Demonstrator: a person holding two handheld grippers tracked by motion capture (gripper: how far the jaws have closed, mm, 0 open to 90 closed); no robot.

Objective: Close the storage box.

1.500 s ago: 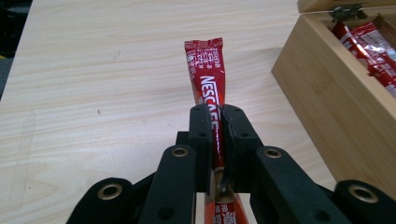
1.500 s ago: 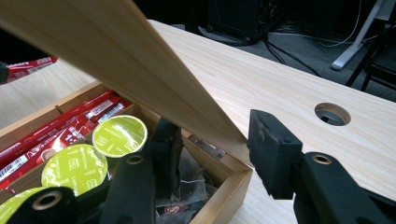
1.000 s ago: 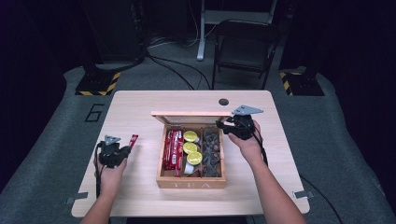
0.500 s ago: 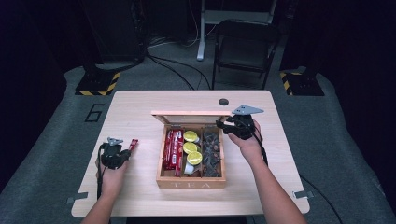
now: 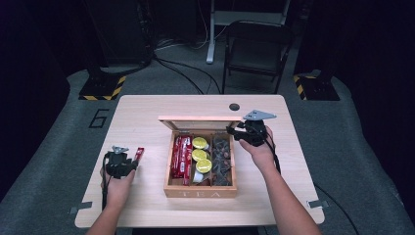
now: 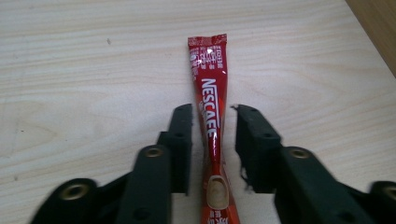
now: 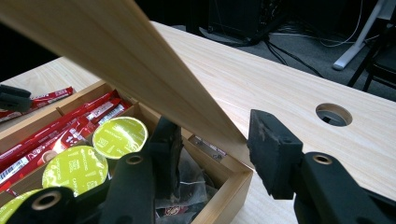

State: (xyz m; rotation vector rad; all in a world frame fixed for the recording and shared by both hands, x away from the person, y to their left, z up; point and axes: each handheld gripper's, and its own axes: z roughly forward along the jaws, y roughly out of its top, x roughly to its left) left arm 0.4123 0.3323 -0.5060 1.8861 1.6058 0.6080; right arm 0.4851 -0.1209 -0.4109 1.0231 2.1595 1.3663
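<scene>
Sachet (image 6: 211, 116) (one) between left gripper (image 6: 212, 135) just-opened jaws; right gripper (image 7: 212, 140) clamps lid (image 7: 140, 70); three capsules (image 5: 201, 155).

"NESCAFE" is printed in white along the red stick sachet (image 6: 212, 112) lying between the jaws of the left tongs (image 6: 212, 140), "TEA" is cut into the front wall of the wooden box (image 5: 199, 194) beside the right tongs (image 5: 234, 133), and a "6" (image 5: 99, 118) is marked on the floor left of the tabletop.
</scene>
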